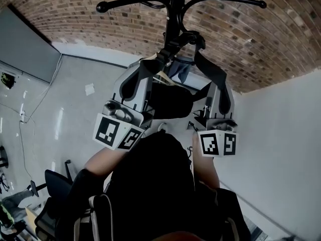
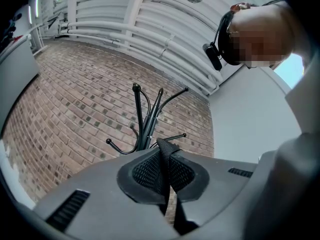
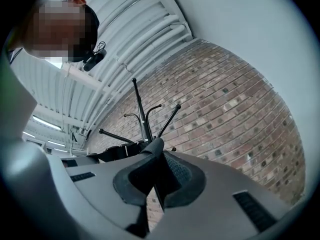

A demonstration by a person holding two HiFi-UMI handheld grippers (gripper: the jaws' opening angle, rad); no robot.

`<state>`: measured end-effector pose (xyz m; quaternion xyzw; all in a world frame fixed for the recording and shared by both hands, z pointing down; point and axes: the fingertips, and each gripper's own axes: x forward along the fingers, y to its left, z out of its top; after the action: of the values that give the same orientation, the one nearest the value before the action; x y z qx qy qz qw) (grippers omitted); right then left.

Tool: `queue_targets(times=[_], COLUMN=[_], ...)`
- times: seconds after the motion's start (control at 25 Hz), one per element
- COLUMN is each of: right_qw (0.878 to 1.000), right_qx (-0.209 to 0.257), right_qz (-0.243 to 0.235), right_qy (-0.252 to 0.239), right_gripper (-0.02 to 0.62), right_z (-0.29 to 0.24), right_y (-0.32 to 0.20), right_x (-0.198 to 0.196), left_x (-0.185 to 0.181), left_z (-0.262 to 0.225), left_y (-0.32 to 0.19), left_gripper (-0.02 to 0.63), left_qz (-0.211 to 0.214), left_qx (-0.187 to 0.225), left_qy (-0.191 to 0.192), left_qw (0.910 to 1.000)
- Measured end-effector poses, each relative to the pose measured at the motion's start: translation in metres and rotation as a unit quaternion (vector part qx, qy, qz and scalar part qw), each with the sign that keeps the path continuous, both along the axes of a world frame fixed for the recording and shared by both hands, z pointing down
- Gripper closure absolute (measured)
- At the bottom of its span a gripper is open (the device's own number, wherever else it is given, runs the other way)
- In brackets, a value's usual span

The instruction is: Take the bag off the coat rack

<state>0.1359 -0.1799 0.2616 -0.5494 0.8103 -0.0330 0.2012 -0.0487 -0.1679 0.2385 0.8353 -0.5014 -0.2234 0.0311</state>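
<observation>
The left gripper [image 2: 166,156] has its jaws closed on a black woven strap [image 2: 164,173], which stands upright between the pads. The right gripper [image 3: 157,156] is likewise clamped on a black strap fold [image 3: 150,160]. In the head view the black fabric bag [image 1: 170,102] hangs between both grippers, at 6 o'clock from their jaw tips. The black metal coat rack [image 1: 173,14] stands beyond at 12 o'clock, its hooks spreading towards 9 and 3 o'clock. The red-brown brick wall [image 1: 261,39] lies behind.
</observation>
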Motion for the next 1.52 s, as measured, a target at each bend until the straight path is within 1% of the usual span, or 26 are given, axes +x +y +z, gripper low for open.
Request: queue_targets(times=[0.24, 0.48, 0.64, 0.84, 1.08, 1.28, 1.4, 1.52], right_qw=[1.0, 0.999, 0.999, 0.999, 0.997, 0.995, 0.993, 0.989], right_qx=[0.004, 0.018, 0.019, 0.011, 0.004, -0.005, -0.018, -0.039], right_qz=[0.021, 0.035, 0.036, 0.051, 0.081, 0.098, 0.115, 0.134], right_qy=[0.001, -0.016, -0.011, -0.007, -0.001, 0.016, 0.029, 0.039], right_gripper=[0.574, 0.574, 0.574, 0.574, 0.574, 0.574, 0.574, 0.574], right_z=[-0.005, -0.02, -0.023, -0.015, -0.01, -0.006, 0.004, 0.016], right_y=[0.013, 0.02, 0.023, 0.029, 0.033, 0.038, 0.044, 0.052], right_x=[0.002, 0.007, 0.002, 0.018, 0.036, 0.031, 0.029, 0.03], left_x=[-0.002, -0.007, -0.007, -0.011, -0.038, -0.064, -0.089, -0.11], left_z=[-0.001, -0.01, -0.009, -0.005, -0.001, 0.005, 0.018, 0.032], left_y=[0.002, -0.01, -0.016, -0.008, -0.003, 0.005, 0.011, 0.014], left_gripper=[0.586, 0.586, 0.586, 0.586, 0.586, 0.586, 0.586, 0.586], left_qz=[0.007, 0.006, 0.011, 0.01, -0.012, -0.022, -0.039, -0.042], left_qx=[-0.001, 0.008, 0.004, 0.003, -0.005, -0.017, -0.029, -0.042], left_qy=[0.004, 0.01, 0.017, 0.027, 0.039, 0.052, 0.066, 0.078], left_qw=[1.0, 0.9999, 0.9998, 0.9996, 0.9992, 0.9982, 0.9967, 0.9952])
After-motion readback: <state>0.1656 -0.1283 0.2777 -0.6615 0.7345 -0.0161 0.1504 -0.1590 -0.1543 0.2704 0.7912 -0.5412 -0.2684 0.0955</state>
